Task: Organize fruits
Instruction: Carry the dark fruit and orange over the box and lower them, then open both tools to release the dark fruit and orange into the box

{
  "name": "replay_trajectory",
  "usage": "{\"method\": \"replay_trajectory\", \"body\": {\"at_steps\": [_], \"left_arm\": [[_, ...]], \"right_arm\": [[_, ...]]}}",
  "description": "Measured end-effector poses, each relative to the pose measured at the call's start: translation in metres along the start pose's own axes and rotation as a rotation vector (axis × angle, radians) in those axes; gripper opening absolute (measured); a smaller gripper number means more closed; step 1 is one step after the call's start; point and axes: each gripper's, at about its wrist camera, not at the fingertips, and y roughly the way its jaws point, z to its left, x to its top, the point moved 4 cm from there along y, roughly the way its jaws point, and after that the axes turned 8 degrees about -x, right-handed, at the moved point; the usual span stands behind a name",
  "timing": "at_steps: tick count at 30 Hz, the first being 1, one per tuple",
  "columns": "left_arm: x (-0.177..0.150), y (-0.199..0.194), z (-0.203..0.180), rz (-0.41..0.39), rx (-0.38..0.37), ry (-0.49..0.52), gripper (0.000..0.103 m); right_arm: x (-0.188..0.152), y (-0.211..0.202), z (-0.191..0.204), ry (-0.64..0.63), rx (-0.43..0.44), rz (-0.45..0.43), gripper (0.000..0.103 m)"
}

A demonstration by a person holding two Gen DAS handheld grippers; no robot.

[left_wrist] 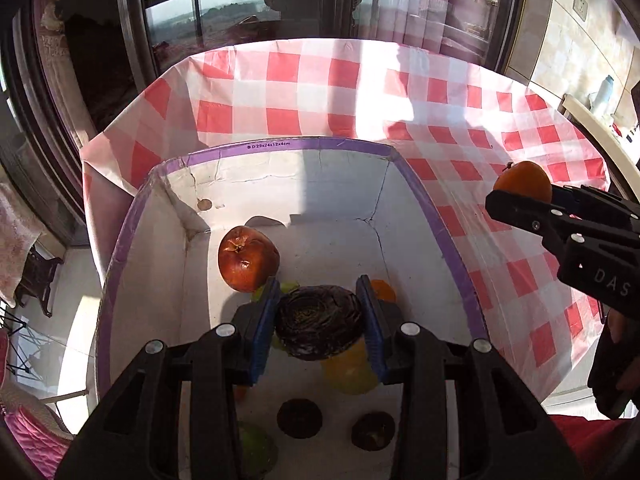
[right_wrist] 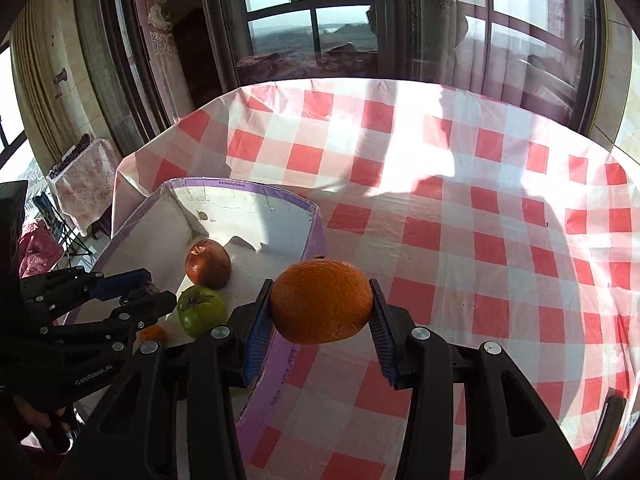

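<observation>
My left gripper (left_wrist: 320, 322) is shut on a dark purple-brown round fruit (left_wrist: 320, 328), held above the inside of a white box with a purple rim (left_wrist: 280, 145). In the box lie a red-brown apple-like fruit (left_wrist: 248, 258), a yellow fruit (left_wrist: 350, 370), a small orange fruit (left_wrist: 383, 290), a green fruit (left_wrist: 256, 448) and two small dark fruits (left_wrist: 299, 418). My right gripper (right_wrist: 320, 312) is shut on an orange (right_wrist: 321, 301), held over the box's right rim (right_wrist: 316, 232). The orange also shows in the left wrist view (left_wrist: 522, 186).
The box stands at the left of a table with a red and white checked cloth (right_wrist: 480, 220). Windows and curtains are behind the table. A pink-covered side table (right_wrist: 80, 176) stands at far left.
</observation>
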Motion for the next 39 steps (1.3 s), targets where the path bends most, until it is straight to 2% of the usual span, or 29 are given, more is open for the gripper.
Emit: {"method": "replay_trajectory", "body": {"at_steps": [3,7,11,17,20,23,25,29,34,39], "left_arm": [[-0.016,0.007,0.021,0.069,0.056,-0.024,0.039],[-0.028,0.02,0.039,0.149,0.088,-0.05,0.039],[-0.037,0.036,0.049,0.228,0.099,-0.063,0.039],[-0.045,0.058,0.051,0.351,0.063,-0.052,0.039],[-0.041,0.067,0.049,0.393,0.066,-0.005,0.039],[-0.036,0.073,0.05,0.412,0.058,0.018,0.039],[-0.034,0.075,0.053,0.422,0.057,0.021,0.04],[-0.04,0.079,0.062,0.454,0.056,0.042,0.04],[-0.052,0.084,0.074,0.487,0.054,0.048,0.04],[-0.053,0.087,0.076,0.503,0.048,0.038,0.042]], "right_arm": [[0.007,0.012,0.032,-0.107,0.027,0.021,0.044],[0.01,0.035,0.065,-0.25,0.045,0.095,0.044],[0.007,0.067,0.084,-0.401,0.001,0.199,0.044],[0.004,0.114,0.095,-0.484,-0.039,0.375,0.044],[0.003,0.129,0.101,-0.584,-0.13,0.401,0.044],[0.009,0.136,0.103,-0.574,-0.1,0.429,0.044],[0.012,0.139,0.105,-0.605,-0.131,0.409,0.044],[0.011,0.145,0.112,-0.661,-0.126,0.419,0.044],[-0.01,0.166,0.111,-0.698,-0.121,0.506,0.044],[-0.014,0.17,0.107,-0.693,-0.093,0.549,0.044]]}}
